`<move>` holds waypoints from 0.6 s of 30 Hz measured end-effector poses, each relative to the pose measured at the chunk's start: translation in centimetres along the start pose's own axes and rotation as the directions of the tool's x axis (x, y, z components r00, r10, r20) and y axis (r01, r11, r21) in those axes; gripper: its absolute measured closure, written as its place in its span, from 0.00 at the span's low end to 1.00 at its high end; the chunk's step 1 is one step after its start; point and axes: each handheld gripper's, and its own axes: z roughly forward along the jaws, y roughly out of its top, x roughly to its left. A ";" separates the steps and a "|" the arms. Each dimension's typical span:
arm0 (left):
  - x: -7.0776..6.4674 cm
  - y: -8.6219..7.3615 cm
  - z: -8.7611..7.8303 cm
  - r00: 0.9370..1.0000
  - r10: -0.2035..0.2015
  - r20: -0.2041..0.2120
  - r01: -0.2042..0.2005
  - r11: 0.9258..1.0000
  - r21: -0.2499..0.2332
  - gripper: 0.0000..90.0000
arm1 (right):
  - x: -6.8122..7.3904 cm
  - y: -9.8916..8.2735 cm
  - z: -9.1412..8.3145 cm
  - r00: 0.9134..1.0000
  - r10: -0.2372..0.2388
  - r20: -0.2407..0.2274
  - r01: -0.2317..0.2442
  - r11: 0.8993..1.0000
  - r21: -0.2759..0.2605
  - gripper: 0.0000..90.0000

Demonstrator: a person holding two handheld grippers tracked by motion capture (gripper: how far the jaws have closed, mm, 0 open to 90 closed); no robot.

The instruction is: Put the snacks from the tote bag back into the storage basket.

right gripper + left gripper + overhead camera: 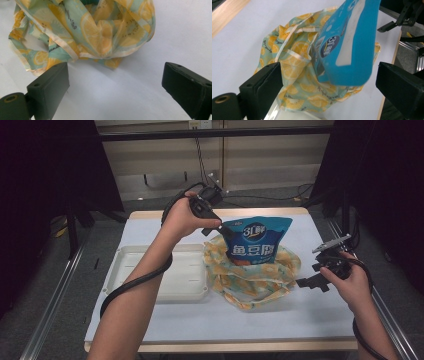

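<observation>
Near edge of the white table (260, 325): two forearms enter from below. Taking the lemon-print cloth bag (250, 275) as landmark, the right gripper (312, 282) lies just to its right, low over the table surface; in the right gripper view its jaws stand wide apart with nothing between them, the bag's crumpled rim (95, 37) ahead of them. To the bag's left, touching or nearly touching it, sits a shallow white tray (150, 280) (empty compartment facing up). The bag itself rests near the table's middle, its mouth slumped open and its pale handles loose at the front. Standing upright inside the bag — lower part sunk in the cloth, upper part well clear of it — is the blue snack pouch (256, 240). Behind and above the bag's left side, the left gripper (220, 227) is held by the raised left hand (185, 217); its jaws are spread wide — the pouch (347, 47) lies beyond them, not clamped.
</observation>
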 end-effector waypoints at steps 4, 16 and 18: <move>-0.1 0.8 0.4 1.000 0.023 0.008 -0.023 1.000 -0.011 0.07 | 0.2 -0.1 -0.3 1.000 0.011 0.000 -0.011 1.000 -0.004 0.08; -0.9 3.5 1.5 0.995 0.097 0.024 -0.096 0.995 -0.008 0.21 | -0.1 -0.4 -0.3 1.000 0.019 0.001 -0.019 1.000 -0.004 0.08; -1.0 3.8 1.7 0.993 0.111 0.032 -0.111 0.994 -0.006 0.26 | -0.1 -0.4 -0.3 1.000 0.006 0.005 -0.006 1.000 -0.010 0.08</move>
